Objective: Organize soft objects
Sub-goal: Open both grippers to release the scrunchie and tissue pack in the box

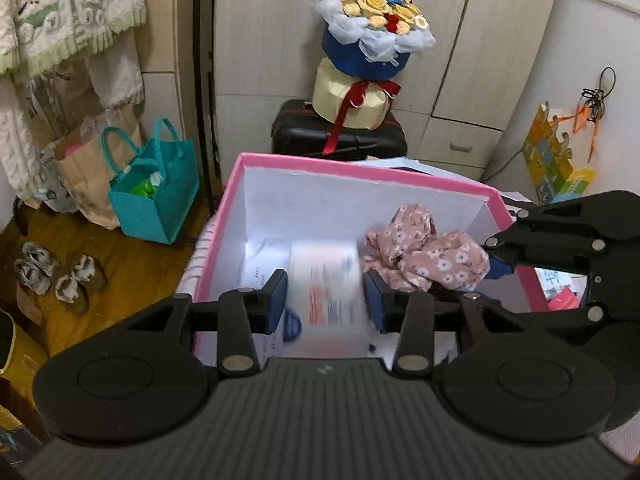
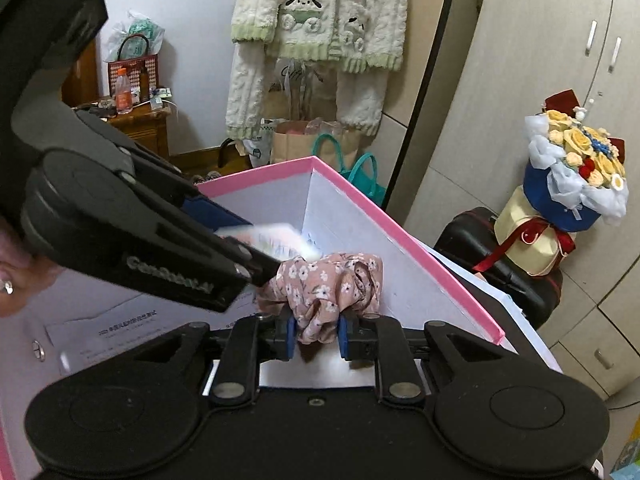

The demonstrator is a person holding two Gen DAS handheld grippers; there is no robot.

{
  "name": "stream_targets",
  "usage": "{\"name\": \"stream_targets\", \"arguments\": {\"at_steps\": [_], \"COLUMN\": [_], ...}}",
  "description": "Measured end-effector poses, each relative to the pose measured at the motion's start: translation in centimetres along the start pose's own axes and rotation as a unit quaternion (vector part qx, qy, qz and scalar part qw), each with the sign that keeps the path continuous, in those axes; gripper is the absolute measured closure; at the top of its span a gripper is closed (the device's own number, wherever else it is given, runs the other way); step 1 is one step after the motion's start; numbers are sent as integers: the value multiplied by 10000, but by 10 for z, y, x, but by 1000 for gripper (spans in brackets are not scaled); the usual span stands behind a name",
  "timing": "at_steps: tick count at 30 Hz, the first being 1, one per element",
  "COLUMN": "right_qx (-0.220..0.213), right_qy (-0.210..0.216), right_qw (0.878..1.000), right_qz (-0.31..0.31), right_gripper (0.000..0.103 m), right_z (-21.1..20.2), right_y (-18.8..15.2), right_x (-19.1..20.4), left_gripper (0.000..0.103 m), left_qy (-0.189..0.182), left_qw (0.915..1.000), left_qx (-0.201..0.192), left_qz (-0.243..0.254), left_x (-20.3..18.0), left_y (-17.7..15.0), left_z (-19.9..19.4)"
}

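Note:
A pink-rimmed box [image 1: 360,169] with white walls stands open below both grippers, with printed papers on its floor. My left gripper [image 1: 326,304] hangs over the box with its jaws apart. A white printed pack [image 1: 324,276] is blurred between the pads, seemingly loose. In the right wrist view, a pink floral cloth [image 2: 324,284] is bunched inside the box [image 2: 360,200] near its wall. Its lower fold sits between the blue pads of my right gripper [image 2: 318,336], which stand slightly apart and do not visibly squeeze it. The left gripper [image 2: 256,240] crosses that view from the left.
A bouquet [image 1: 372,28] sits on a black suitcase [image 1: 340,132] behind the box. A teal bag [image 1: 156,196], a paper bag and shoes [image 1: 60,276] are on the wooden floor to the left. Fleece garments [image 2: 320,20] hang on the wall. A hand [image 2: 12,276] shows at the left edge.

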State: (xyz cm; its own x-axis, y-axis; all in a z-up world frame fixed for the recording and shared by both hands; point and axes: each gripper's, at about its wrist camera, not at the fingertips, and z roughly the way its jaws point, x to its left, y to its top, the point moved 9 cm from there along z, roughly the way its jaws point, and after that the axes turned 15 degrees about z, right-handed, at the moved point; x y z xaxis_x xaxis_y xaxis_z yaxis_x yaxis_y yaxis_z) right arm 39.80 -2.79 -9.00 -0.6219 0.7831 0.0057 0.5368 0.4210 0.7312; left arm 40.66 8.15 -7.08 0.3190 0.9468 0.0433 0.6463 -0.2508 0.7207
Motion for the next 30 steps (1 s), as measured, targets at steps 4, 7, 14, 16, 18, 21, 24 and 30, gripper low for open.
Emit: {"name": "stream_targets", "arguments": {"at_steps": [4,7,14,16,18,21,24,30], "right_qx": [-215,-335,-611,-659,-653,-619,-601,-572], "right_qy": [22,108,51,26,56,61,108,-28], "right_qw": [9998,9993,9966,9954,9940,9918,9885,9839], "right_qz": [-50,104,543,692,876,1116,1381,1690], "right_gripper": [51,51,46,42,40,40,39,38], "right_z": [-6,-20,-70,-86,-103,-127,-153,-191], "right_y": [1,1,-8,-14,-22,-35,-48,-75], "right_x": [0,-3,-10,-12,-14,-19,-25,-36], "left_gripper": [51,49,41,41,40,39,39,39], "left_qy": [50,81,162,170,139,-38,-339,-909], "left_qw": [9998,9992,9971,9961,9957,9947,9935,9860], "left_qx": [-165,-328,-549,-602,-618,-607,-603,-716], "left_qz": [114,227,501,629,682,833,902,1198], "left_x": [-1,-4,-14,-20,-26,-40,-60,-109], "left_y": [2,2,-4,-8,-13,-21,-29,-42], "left_z": [-12,-27,-70,-83,-94,-110,-126,-152]}}
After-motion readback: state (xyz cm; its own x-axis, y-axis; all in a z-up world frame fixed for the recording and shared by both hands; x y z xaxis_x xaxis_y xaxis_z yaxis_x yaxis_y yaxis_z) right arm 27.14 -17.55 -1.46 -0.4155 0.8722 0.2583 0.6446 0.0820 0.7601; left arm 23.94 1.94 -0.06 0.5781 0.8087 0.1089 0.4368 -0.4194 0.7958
